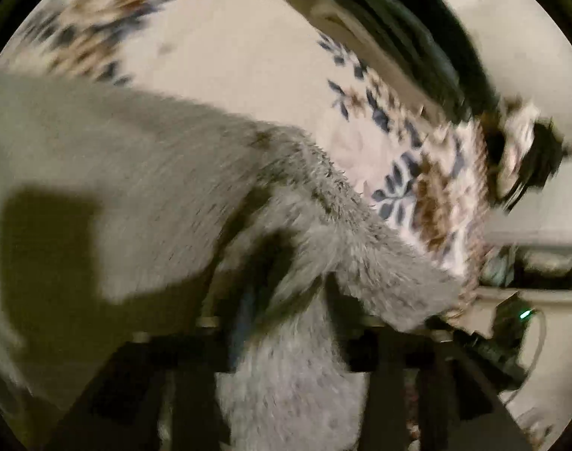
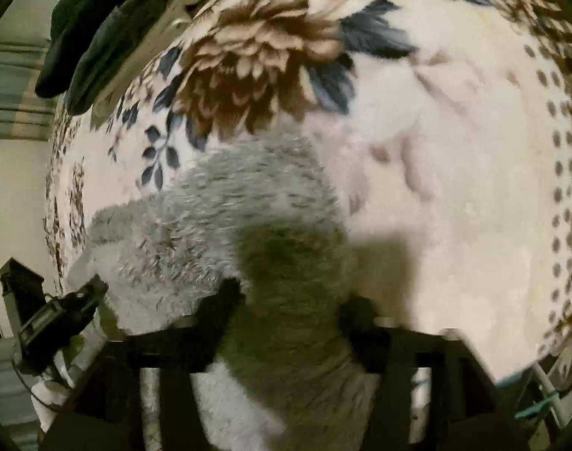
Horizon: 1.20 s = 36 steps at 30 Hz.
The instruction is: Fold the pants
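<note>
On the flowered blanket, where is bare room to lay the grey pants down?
In the right wrist view, the plain cream patch between the brown flower and the dotted border is free. The grey fleece pants and dark clothes crowd the left.

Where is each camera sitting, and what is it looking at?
Left wrist: sits on the left hand-held gripper, looks along its fingers at fuzzy grey pants on a flowered blanket; its dark fingers show.
Right wrist: sits on the right hand-held gripper, looks down at the pants and blanket; its fingers show.
Shared: pants, blanket, and each sees the other gripper at its edge.
</note>
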### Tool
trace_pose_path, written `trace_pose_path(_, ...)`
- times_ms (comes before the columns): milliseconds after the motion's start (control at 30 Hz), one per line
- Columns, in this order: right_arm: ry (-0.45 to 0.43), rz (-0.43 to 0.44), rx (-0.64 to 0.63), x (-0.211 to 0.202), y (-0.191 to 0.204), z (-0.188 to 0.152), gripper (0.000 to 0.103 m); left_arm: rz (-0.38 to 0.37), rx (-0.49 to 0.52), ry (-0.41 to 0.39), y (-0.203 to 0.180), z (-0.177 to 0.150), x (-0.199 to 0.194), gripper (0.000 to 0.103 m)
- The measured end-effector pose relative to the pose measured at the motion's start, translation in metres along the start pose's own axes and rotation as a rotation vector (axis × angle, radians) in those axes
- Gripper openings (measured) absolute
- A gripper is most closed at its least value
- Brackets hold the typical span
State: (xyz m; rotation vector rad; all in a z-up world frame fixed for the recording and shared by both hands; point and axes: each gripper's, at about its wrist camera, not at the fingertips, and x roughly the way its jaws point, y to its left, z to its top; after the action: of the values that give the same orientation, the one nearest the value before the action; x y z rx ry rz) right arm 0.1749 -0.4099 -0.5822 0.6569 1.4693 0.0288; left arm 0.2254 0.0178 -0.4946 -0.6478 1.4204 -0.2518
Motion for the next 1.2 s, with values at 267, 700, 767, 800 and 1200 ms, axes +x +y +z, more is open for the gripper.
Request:
trace_pose_path(267, -0.052, -0.036, -0.089, -0.035, 0.054, -0.046, 0.097, 0.003, -0.340, -0.172, 0.103, -0.056, -0.083, 0.077)
trace_pose_path(700, 0.005, 0.019, -0.139, 0.022, 0.124, -0.040, 0.097, -0.002, -0.672, -0.370, 0.237, -0.012, -0.091, 0.077)
trace_pose_path(767, 0.009, 0.032, -0.153, 0.024, 0.132, -0.043, 0.097, 0.013, -0.648, -0.362, 0.226, -0.013, -0.101, 0.077)
trace_pose_path(800, 0.011, 0.035, -0.158, 0.024, 0.134, -0.044, 0.097, 0.006, -0.628, -0.381, 0.222, -0.018, -0.112, 0.077)
trace_pose_path(1200, 0.019, 0.088, -0.108, 0.017, 0.122, -0.046, 0.097, 0.097, -0.655, -0.435, 0.262, -0.019, -0.110, 0.095)
